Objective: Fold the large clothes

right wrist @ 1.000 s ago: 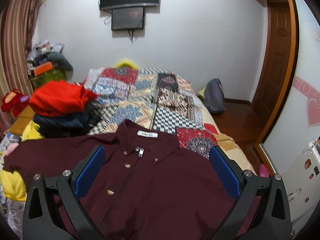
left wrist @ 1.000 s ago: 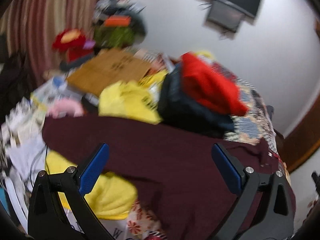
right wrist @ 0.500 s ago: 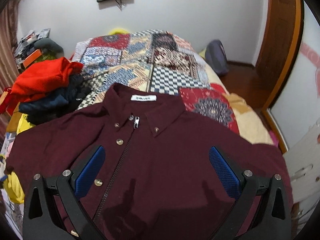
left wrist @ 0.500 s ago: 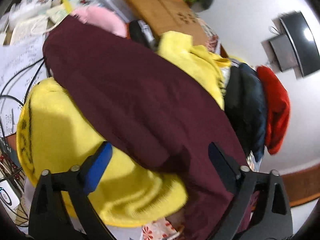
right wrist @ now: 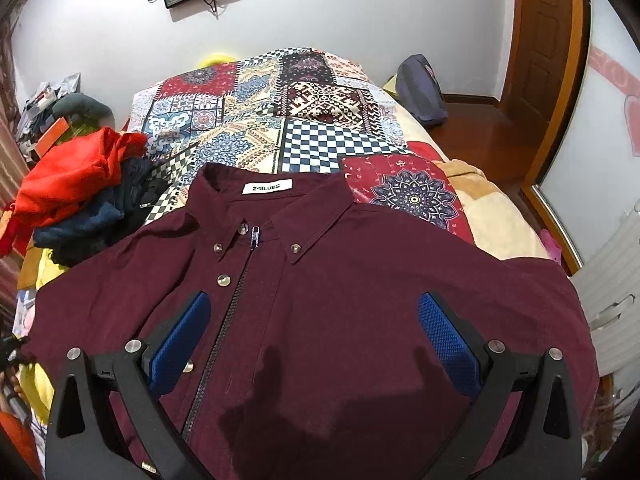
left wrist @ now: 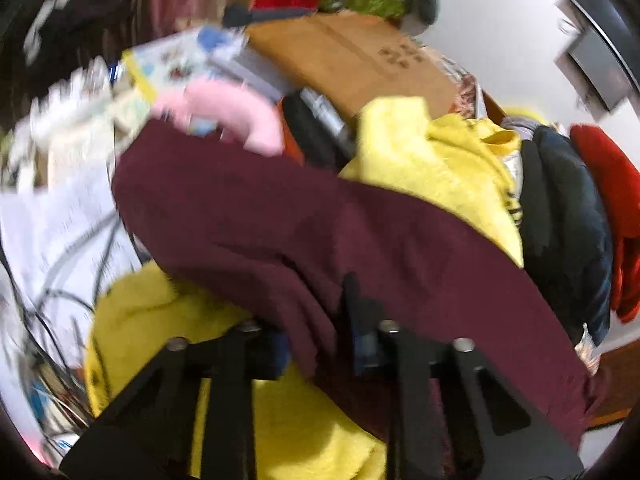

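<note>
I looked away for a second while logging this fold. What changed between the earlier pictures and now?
The left gripper dropped onto the maroon shirt sleeve, and its jaws have just been closing, pinching a fold of the fabric. The right gripper came lower over the shirt front, jaws wide open. The shirt lies flat on the bed as before.
</note>
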{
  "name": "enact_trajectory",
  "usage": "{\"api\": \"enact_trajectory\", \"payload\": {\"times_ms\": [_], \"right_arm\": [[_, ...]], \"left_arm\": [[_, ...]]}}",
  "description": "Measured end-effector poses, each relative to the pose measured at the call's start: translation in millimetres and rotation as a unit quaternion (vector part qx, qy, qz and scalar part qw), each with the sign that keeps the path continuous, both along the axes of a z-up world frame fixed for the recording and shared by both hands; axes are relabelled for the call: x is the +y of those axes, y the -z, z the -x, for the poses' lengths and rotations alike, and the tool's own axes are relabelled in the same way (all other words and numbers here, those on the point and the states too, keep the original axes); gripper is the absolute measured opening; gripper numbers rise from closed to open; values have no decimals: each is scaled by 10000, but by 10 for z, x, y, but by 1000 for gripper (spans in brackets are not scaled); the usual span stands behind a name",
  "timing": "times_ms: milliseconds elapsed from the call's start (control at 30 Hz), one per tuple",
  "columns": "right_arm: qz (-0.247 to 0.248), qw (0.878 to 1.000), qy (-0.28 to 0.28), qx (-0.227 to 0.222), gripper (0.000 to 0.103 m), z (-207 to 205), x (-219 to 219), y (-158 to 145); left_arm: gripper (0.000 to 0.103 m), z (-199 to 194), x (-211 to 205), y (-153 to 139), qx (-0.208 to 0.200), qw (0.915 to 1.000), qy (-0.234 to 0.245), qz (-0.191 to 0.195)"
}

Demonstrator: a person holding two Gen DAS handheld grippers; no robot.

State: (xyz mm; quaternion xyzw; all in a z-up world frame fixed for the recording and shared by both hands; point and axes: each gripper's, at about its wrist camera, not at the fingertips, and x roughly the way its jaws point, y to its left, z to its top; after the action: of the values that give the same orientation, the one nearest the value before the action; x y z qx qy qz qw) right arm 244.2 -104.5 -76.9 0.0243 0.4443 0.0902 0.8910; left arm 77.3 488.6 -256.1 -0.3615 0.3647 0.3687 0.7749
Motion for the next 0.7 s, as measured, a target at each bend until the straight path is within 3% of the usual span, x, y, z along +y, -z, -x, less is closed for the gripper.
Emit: {"api": "enact_trajectory", "payload": {"times_ms": [167,367,500,700], "right_arm": [[-6,9999,-42,-102,103,42,-4,-64],[-19,9995,-151,-266,103,103,-32,-136],[-90,9992,-162,-363,103,137,-101,-183],[-228,9986,-144,-450,103,170,-233,-225]], "left_arm": [[10,-153,-307,-730,-336,9941,421,-946],[8,-369,-807,-1567,-1160,9756,1111,-1495],[7,-555,-1421,-2075,-1710,9507,1783,-1873],[7,-1005,-2385,-2394,-2035,9136,2871,-2039]]}}
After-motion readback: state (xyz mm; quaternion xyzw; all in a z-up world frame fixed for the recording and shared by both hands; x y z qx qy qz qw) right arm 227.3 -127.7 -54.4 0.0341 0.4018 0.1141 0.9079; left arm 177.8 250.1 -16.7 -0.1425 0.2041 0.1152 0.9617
